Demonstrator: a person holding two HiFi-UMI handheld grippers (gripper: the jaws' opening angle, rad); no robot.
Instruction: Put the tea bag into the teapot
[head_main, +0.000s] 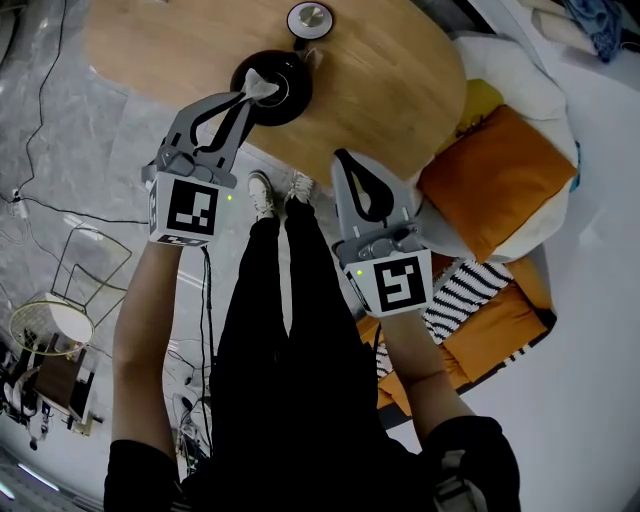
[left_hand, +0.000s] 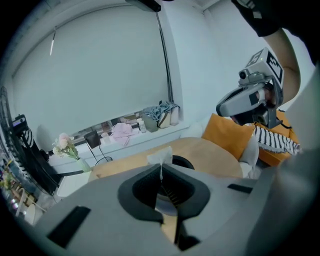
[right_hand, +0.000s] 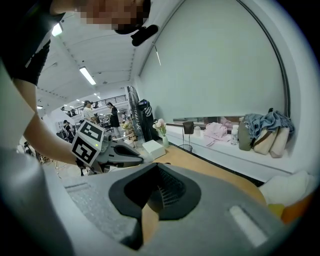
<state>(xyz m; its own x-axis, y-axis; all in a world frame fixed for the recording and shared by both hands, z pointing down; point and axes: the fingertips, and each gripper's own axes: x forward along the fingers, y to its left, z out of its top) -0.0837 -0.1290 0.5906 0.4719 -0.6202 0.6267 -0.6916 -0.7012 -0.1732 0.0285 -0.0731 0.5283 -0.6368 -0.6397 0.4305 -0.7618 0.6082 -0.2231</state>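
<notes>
A black teapot (head_main: 288, 102) stands open on the round wooden table (head_main: 390, 70), its lid (head_main: 309, 18) lying just beyond it. My left gripper (head_main: 253, 93) is shut on a white tea bag (head_main: 265, 87), held directly over the pot's mouth. In the left gripper view the tea bag (left_hand: 161, 156) sticks up from the closed jaw tips with the teapot (left_hand: 184, 162) right behind. My right gripper (head_main: 345, 158) hangs shut and empty off the table's near edge, to the right of the pot. From the right gripper view the left gripper (right_hand: 116, 154) shows at the left.
Orange cushions (head_main: 495, 180) and a striped one (head_main: 465, 295) lie on a white seat to the right. The person's legs and shoes (head_main: 280, 192) stand below the table edge. A wire-frame stool (head_main: 85, 265) and cables are on the floor at left.
</notes>
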